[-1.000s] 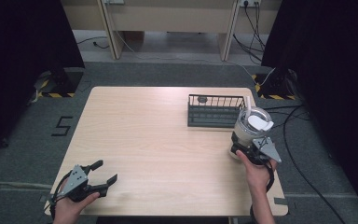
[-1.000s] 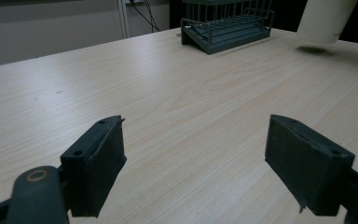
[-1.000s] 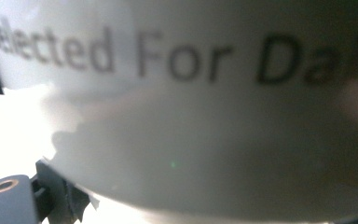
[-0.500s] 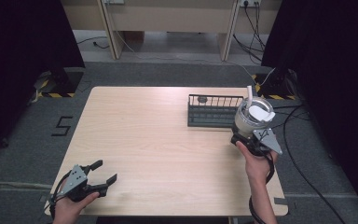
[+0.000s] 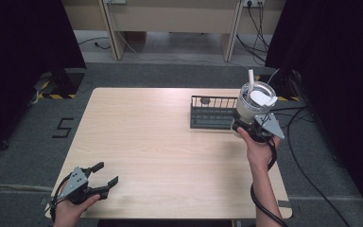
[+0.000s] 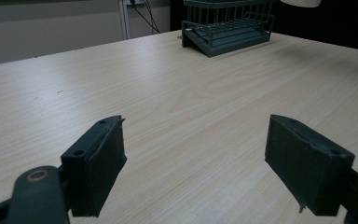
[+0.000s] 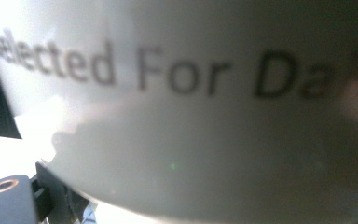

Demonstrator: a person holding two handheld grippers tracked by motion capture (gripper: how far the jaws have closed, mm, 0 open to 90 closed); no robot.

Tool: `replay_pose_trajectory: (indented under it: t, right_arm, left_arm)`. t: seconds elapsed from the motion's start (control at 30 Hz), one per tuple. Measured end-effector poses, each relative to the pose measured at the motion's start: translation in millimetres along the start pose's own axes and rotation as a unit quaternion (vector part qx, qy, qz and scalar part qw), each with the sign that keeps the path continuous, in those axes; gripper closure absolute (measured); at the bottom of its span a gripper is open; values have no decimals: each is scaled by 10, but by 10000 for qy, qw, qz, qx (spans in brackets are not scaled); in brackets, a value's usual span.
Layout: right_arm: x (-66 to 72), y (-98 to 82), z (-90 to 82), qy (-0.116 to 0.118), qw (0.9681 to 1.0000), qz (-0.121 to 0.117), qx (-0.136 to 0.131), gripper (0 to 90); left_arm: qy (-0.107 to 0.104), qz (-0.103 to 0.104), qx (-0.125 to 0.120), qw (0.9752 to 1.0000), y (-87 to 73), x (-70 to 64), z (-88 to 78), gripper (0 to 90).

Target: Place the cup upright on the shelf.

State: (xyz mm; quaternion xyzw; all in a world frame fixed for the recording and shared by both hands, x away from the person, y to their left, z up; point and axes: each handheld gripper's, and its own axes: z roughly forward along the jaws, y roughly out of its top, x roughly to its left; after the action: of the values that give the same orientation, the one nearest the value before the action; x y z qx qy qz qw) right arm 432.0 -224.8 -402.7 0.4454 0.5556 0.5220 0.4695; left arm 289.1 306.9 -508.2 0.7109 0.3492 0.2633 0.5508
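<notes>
My right gripper [image 5: 244, 124] is shut on a white cup [image 5: 253, 101] with a white straw or stick rising from it, held in the air just right of the dark wire rack [image 5: 212, 112]. The cup's wall [image 7: 191, 107], printed "Selected For Da...", sits right against the right gripper view's lens and hides the jaws. Near the table's front left corner, my left gripper [image 5: 105, 174] is open with nothing between its fingers [image 6: 98, 163]; it points across the bare wood toward the rack [image 6: 228, 28].
The rack holds a small round object at its back left corner. The light wooden table [image 5: 160, 142] is bare between the two grippers. Cables run over the grey floor to the right of the table.
The right gripper has lifted the cup higher and moved it away from me, toward the rack's right end. The left gripper has stayed put.
</notes>
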Motion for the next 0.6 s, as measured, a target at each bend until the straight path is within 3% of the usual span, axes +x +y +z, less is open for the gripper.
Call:
replay_pose_trajectory:
  t: [0.6]
  right_arm:
    - [39, 264, 306, 0, 9999, -48, -130, 96]
  left_arm:
    - [11, -21, -16, 10000, -2, 4, 1, 192]
